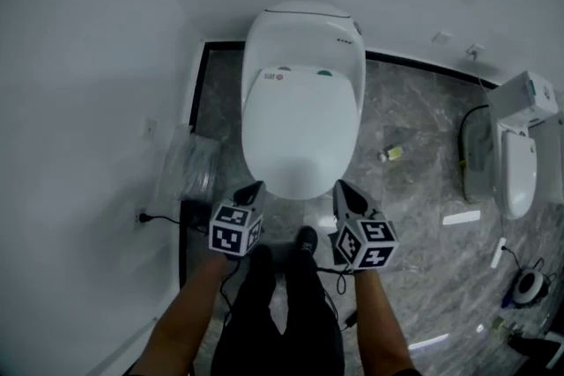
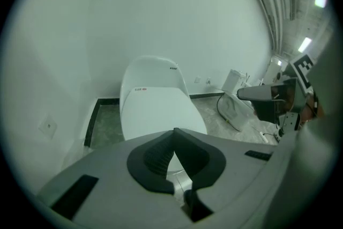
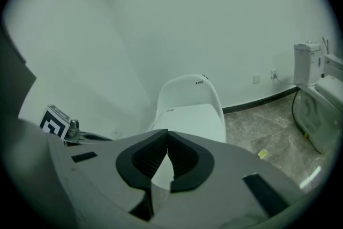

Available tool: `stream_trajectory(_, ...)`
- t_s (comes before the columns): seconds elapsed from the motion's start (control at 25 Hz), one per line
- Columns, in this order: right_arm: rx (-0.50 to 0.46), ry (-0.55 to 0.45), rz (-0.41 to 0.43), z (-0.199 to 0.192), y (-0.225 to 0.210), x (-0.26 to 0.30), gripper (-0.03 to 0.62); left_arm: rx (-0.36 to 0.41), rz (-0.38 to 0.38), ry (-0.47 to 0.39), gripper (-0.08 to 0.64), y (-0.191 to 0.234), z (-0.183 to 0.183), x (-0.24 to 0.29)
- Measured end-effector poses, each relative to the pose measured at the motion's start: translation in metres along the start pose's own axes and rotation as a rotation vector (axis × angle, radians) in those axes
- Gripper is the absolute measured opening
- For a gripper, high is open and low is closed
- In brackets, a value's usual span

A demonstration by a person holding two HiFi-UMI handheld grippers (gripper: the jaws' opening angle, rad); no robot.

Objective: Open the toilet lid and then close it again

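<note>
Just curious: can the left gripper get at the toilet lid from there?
Probably yes: the left gripper, jaws shut, hovers just in front of the closed toilet lid, with nothing between them.

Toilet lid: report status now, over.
Left claw shut, empty; right claw shut, empty. Toilet lid down, both claws near its front edge. Nothing blocking; yellow scrap on floor, well aside.

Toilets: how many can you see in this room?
2. One toilet is in the middle of the head view; a second toilet sits at its right edge, partly cut off, so more may hide there.
</note>
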State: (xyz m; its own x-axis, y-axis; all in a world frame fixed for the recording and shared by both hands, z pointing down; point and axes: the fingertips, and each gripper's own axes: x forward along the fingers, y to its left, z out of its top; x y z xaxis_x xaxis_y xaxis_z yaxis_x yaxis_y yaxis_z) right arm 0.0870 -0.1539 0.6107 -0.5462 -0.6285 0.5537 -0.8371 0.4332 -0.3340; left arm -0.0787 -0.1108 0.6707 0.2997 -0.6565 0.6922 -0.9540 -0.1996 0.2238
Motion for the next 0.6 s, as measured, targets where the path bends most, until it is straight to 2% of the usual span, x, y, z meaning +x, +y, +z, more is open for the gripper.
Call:
stream_trajectory(0.2, 0.031, 0.043, -0.017, -0.049, -0.023, 0.029, 0.012, -0.055, 0.045, 0.025, 0.010, 0.025, -0.042, 0.032)
stream_trajectory(0.4, 0.057, 0.067, -0.025, -0.088, -0.040, 0.054, 0.015, -0.102, 0.065, 0.021, 0.053, 0.049, -0.069, 0.057)
stream_trajectory(0.6, 0.087, 0.100, -0.015, -0.122, -0.046, 0.074, 0.099, -0.175, 0.047, 0.035, 0.121, 0.062, -0.094, 0.072)
